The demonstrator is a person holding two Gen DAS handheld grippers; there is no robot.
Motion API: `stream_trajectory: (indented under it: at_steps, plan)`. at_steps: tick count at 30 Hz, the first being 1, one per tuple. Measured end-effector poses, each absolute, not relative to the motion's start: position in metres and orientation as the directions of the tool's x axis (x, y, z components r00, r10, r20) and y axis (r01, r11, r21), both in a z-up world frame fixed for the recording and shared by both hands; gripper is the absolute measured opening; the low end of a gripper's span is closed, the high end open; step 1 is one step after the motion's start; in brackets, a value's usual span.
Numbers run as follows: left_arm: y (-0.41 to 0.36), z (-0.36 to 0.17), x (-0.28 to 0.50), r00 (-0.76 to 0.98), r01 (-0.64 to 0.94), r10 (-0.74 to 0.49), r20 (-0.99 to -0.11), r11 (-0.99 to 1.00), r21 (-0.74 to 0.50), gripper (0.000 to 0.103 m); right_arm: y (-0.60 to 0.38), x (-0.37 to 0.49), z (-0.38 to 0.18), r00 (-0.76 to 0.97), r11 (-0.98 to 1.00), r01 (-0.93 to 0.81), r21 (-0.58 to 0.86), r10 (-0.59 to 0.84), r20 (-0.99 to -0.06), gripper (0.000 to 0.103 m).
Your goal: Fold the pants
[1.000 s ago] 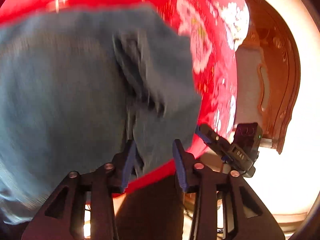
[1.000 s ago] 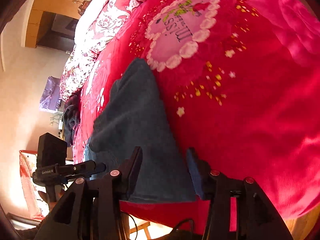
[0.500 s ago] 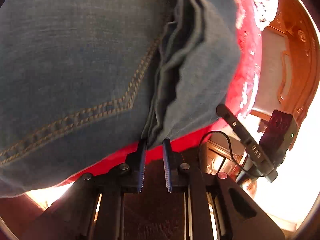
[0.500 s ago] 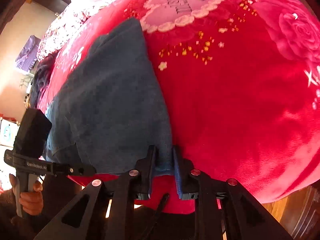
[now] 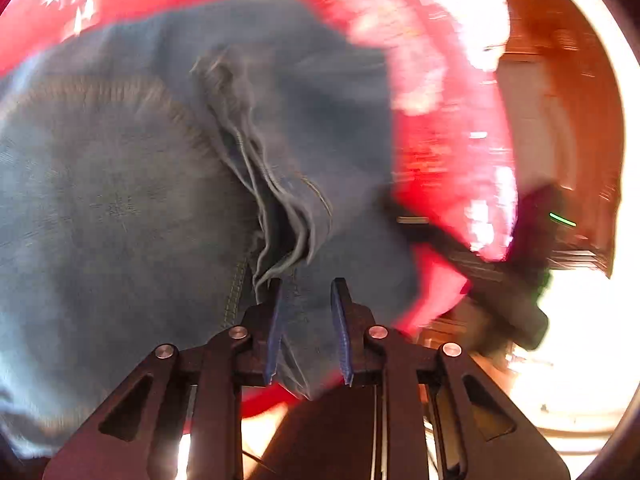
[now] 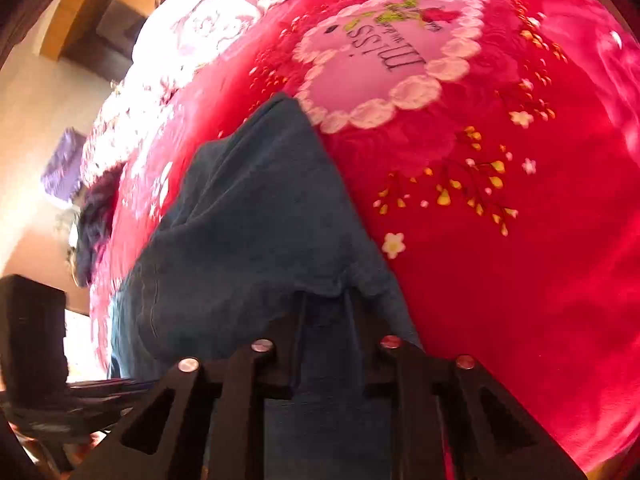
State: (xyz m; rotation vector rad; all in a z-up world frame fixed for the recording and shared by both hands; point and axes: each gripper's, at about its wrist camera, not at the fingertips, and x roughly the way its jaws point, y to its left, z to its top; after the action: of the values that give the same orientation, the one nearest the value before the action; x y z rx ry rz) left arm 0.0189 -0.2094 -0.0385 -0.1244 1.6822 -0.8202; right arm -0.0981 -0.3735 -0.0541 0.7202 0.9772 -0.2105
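both sets of fingers are nearly closed, each with denim between them. left gripper (image 5: 306, 330): its jaws have reopened a little after closing, and a bunched edge of the pants (image 5: 132, 216) runs between the blue pads (image 5: 273, 332); contact on the far pad is not clear through the blur. right gripper (image 6: 326, 344): its jaws have just been closing and now pinch a fold of the same pants, which drapes back over the fingers toward the camera.

judgement: both grips sit on one near edge so that it can be carried over as a single fold.

pants lie ahead of both pairs of fingers on the red bedspread (image 6: 520, 280). beyond the right fingers and to their right the bedspread is bare, giving room to lay the fold. a wooden bed frame (image 5: 580, 128) stands well right of the left fingers.
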Motion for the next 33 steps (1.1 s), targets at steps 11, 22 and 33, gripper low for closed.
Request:
stream_trajectory:
  at_steps: [11,22,33]
  plan:
    - [-0.130,-0.022,0.034,-0.298,0.226,-0.598,-0.744,0.713,-0.664,0.018,-0.340,-0.044,-0.034,0.547,0.789,0.378,0.483,0.231,-0.805,0.044]
    - [0.076,-0.009,0.086,-0.076,0.085,-0.601,-0.796,0.791,-0.606,0.061,-0.215,-0.029,0.009,0.537,0.961,0.154,0.232,0.116,-0.836,0.069]
    - [0.105,-0.050,0.144,-0.160,0.025,-0.650,-0.742,0.749,-0.662,0.061,0.013,-0.052,-0.031,0.475,0.908,-0.403,-0.118,0.098,-0.875,0.067]
